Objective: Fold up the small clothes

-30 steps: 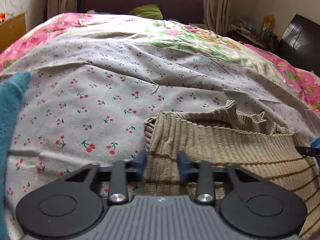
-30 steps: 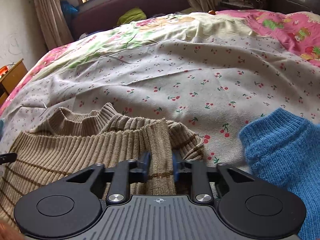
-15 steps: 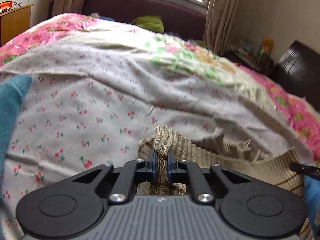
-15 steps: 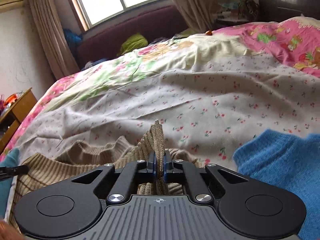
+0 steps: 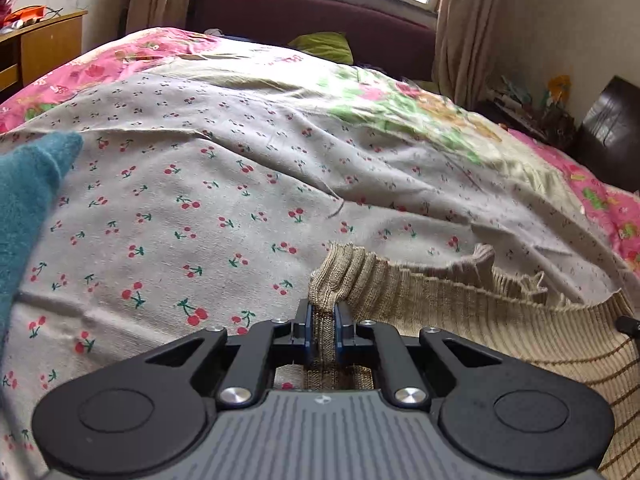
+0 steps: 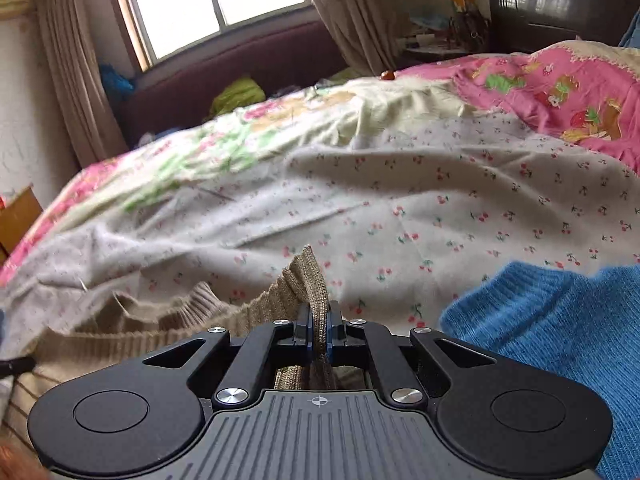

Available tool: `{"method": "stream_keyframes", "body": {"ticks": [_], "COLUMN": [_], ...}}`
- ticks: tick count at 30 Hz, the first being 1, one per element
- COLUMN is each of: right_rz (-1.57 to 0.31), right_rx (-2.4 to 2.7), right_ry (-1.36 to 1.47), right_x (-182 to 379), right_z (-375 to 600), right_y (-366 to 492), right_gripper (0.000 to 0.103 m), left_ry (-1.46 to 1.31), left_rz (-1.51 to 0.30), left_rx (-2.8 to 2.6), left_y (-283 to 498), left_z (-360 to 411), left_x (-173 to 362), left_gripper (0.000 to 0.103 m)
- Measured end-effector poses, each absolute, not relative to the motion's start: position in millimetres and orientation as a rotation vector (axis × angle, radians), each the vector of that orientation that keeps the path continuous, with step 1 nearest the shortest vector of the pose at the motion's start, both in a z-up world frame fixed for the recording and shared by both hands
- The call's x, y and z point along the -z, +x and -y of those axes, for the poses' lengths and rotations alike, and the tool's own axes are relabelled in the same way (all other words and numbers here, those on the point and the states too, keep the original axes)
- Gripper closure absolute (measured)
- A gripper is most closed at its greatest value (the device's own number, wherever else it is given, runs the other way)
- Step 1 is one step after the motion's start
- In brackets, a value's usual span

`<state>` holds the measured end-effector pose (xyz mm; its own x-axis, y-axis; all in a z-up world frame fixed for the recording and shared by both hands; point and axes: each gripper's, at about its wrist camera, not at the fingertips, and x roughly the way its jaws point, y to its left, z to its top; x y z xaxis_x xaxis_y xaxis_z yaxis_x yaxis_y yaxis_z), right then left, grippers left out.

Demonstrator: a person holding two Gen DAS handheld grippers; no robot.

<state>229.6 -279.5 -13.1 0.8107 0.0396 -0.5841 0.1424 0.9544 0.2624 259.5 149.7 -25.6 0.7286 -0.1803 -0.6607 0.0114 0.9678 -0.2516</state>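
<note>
A beige ribbed sweater point(image 5: 460, 312) with thin brown stripes lies on the cherry-print bed sheet point(image 5: 200, 208). My left gripper point(image 5: 322, 330) is shut on its left shoulder corner, which stands pinched up between the fingers. My right gripper point(image 6: 319, 334) is shut on the sweater's point(image 6: 132, 336) right shoulder corner, also bunched upward. The ribbed collar sags between the two held corners. The right gripper's tip shows at the right edge of the left wrist view point(image 5: 628, 325).
A teal knit garment point(image 5: 28, 208) lies at the left of the sheet. A bright blue knit garment point(image 6: 560, 344) lies right of the sweater. A maroon headboard point(image 5: 320, 12) and window stand at the far end, and a wooden cabinet point(image 5: 44, 48) stands at the left.
Both grippers closed on the sweater's shoulder corners, then lifted them off the sheet. Both views have tilted upward, showing more of the window and headboard.
</note>
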Motion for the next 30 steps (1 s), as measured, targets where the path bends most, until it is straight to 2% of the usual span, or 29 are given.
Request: {"method": "stream_keyframes", "body": {"ticks": [8, 11, 16, 21, 23, 28, 30], "right_rz": [-0.713, -0.707, -0.628, -0.559, -0.566, -0.639, -0.652], "right_rx": [0.120, 0.101, 0.121, -0.008, -0.051, 0.026, 0.076], "right_ry": [0.224, 0.188, 0.231, 0.249, 0.232, 0.296, 0.302], "right_x": [52.2, 43.1, 13.1, -12.6, -4.8, 35.2, 46.6], "right_z": [276.7, 271.5, 279.5, 260.7, 247.8, 253.5, 265.0], "right_y": [245.1, 243.1, 221.3, 171.4, 161.9, 157.5, 154.5], "right_gripper": [0.097, 0.090, 0.086, 0.086, 0.085, 0.086, 0.096], "left_ry": [-0.205, -0.194, -0.206, -0.130, -0.124, -0.090, -0.085], "left_rz": [-0.760, -0.758, -0.728, -0.611, -0.575, -0.639, -0.690], "left_rx": [0.062, 0.050, 0.016, 0.006, 0.052, 0.152, 0.141], "left_y": [264.5, 263.1, 254.9, 225.0, 207.7, 195.4, 198.4], "left_z": [-153.9, -151.6, -157.5, -147.9, -135.4, -89.2, -84.9], "left_x": [39.9, 38.4, 18.6, -19.6, -29.4, -4.3, 14.3], "left_gripper": [0.078, 0.072, 0.067, 0.066, 0.061, 0.059, 0.059]}}
